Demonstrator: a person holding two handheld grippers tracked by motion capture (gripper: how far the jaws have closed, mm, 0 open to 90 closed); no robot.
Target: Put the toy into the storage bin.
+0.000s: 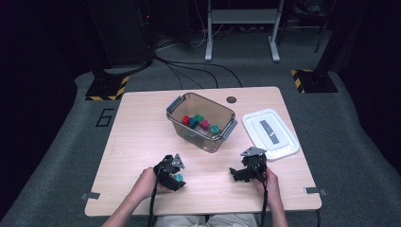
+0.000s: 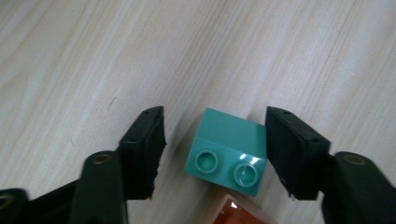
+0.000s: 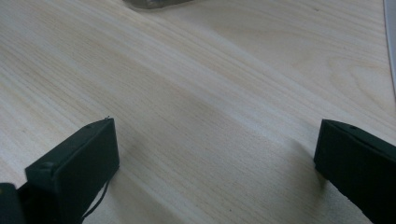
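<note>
Here my left gripper straddles the teal brick low in the frame's middle on the table, jaws spread, one pad touching, ready to pinch. My right gripper idles wide open over bare wood.

Teal block: small plastic building brick, two round studs in a row on one face, glossy, with a light glare on one stud. It rests on the pale wooden table, tipped so the studded face points sideways rather than up, a smooth face uppermost. Placement relative to the clear bin: well apart from it, out on the near side of the table toward the person, to the near left of the bin. An orange-red piece lies just beside the block.
</note>
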